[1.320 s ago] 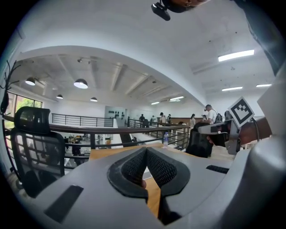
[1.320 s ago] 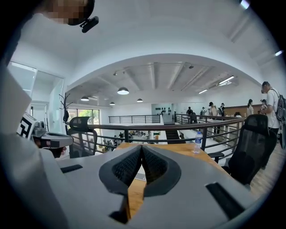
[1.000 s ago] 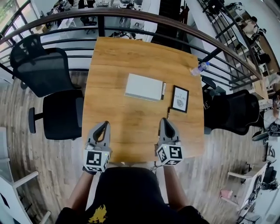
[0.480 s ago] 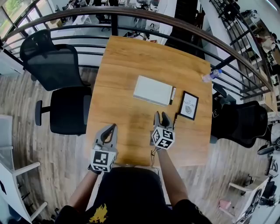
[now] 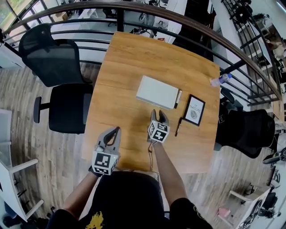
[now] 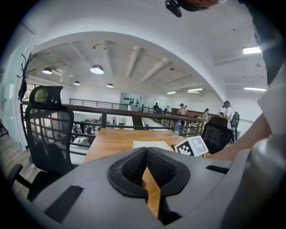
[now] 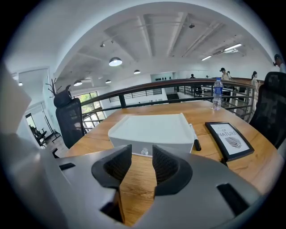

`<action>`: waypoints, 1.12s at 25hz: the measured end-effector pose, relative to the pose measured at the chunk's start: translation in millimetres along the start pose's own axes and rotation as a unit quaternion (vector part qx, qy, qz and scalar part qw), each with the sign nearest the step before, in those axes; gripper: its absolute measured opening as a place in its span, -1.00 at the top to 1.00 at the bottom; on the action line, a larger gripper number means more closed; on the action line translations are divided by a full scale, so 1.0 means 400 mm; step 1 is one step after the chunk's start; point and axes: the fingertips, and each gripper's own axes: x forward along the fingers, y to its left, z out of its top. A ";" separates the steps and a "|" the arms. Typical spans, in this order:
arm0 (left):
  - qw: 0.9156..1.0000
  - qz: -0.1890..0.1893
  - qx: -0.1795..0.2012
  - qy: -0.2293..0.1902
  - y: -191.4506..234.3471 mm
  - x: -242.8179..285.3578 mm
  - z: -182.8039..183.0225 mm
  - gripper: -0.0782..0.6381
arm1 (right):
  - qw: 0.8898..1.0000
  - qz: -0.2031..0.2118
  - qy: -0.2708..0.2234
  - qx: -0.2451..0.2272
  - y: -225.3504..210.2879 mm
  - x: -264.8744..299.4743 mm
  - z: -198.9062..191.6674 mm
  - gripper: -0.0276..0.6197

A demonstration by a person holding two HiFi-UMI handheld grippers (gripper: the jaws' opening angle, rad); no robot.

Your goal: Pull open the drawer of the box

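Observation:
A flat white box (image 5: 157,92) lies in the middle of the wooden table (image 5: 120,76). In the right gripper view the box (image 7: 149,127) faces me with its drawer front and a small clear knob (image 7: 144,151). My right gripper (image 5: 157,115) points at that front from a short way off. Its jaws are opening, nothing is between them, and the knob shows in the gap of the right gripper (image 7: 142,154). My left gripper (image 5: 116,130) hovers near the table's front edge with nothing in it. The left gripper view shows the tips of the left gripper (image 6: 146,150) touching.
A black pen (image 5: 179,97) lies along the box's right side. Beside it lie a framed picture (image 5: 195,110) and a second pen (image 5: 178,126). A water bottle (image 5: 220,81) stands at the far right corner. Black office chairs (image 5: 62,89) flank the table, and a railing (image 5: 147,13) curves behind.
My right gripper has moved forward from the front edge toward the box, and its jaws have parted. The left gripper has stayed where it was.

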 end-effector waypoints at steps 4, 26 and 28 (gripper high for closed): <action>1.000 -0.012 0.007 0.006 -0.009 0.023 -0.017 0.73 | 1.000 -0.015 0.013 0.004 -0.015 0.054 -0.031 0.48; 0.999 -0.020 0.001 0.036 -0.016 -0.015 -0.072 0.73 | 0.996 -0.061 0.071 0.013 -0.005 0.220 -0.075 0.72; 0.999 -0.023 0.002 0.036 -0.021 -0.015 -0.070 0.73 | 0.995 -0.060 0.073 0.010 -0.005 0.219 -0.075 0.71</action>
